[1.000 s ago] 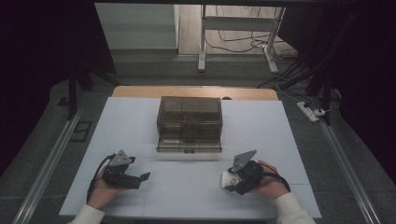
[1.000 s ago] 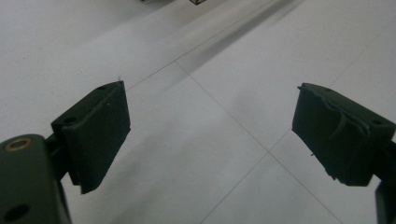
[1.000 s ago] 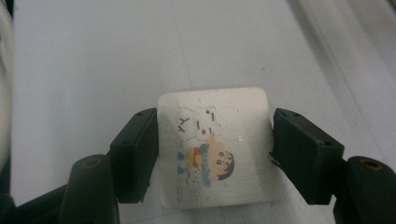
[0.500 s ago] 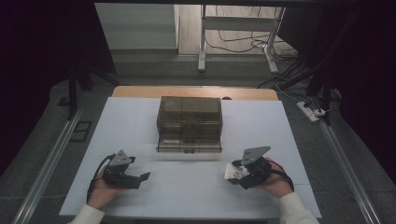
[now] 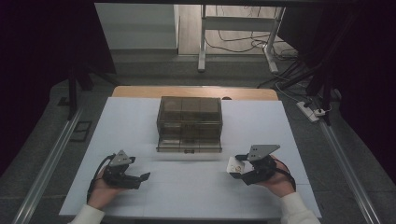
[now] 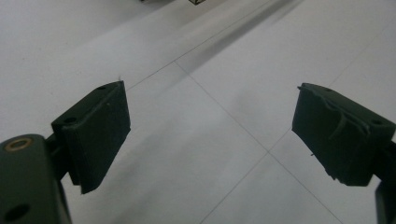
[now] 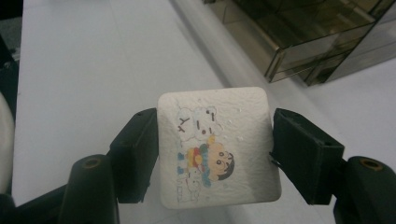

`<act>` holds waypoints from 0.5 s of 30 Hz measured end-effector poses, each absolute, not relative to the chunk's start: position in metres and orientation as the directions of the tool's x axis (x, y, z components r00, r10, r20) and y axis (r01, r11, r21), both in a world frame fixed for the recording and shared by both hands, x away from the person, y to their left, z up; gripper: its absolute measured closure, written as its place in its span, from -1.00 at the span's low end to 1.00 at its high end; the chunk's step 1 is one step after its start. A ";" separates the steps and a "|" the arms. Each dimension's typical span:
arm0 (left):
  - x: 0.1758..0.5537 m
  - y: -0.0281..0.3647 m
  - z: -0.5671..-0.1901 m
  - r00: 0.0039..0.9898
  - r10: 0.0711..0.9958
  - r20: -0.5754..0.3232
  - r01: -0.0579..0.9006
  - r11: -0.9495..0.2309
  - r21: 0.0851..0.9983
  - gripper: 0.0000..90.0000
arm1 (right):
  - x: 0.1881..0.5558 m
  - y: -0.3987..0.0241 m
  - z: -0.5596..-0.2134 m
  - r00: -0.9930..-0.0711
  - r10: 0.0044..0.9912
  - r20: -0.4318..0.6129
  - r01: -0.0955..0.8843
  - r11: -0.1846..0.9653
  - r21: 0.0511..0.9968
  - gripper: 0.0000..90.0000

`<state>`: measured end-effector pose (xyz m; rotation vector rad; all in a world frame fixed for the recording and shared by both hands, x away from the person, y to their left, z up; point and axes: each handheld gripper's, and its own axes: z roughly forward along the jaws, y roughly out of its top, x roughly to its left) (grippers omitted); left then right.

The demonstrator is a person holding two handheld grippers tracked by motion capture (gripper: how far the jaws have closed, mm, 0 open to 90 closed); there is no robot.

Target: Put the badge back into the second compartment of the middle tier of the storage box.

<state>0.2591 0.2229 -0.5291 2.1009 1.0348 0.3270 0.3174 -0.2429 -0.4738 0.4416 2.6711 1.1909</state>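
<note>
A small white square packet (image 7: 217,147) sits clamped between the jaws of the right gripper (image 7: 215,154), raised above the white table (image 5: 187,186) in front of a smoky clear drawer box (image 5: 189,123). It is roughly square, with no clear long axis; its printed face looks up at the gripper's camera. The print shows a cartoon child and a snowman. The left gripper (image 6: 210,135) gapes wide, holding nothing.
</note>
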 end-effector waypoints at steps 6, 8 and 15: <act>0.259 0.223 -0.529 0.640 0.763 -0.095 0.568 -0.387 0.726 -0.74 | 0.318 -0.248 -0.469 -0.926 0.375 -0.042 0.202 0.586 0.785 -0.27; 0.259 0.223 -0.529 0.640 0.762 -0.094 0.568 -0.388 0.726 -0.74 | 0.318 -0.250 -0.466 -0.920 0.388 -0.047 0.202 0.576 0.792 -0.27; 0.259 0.223 -0.529 0.641 0.762 -0.091 0.567 -0.391 0.725 -0.74 | 0.317 -0.254 -0.460 -0.904 0.425 -0.056 0.197 0.529 0.826 -0.27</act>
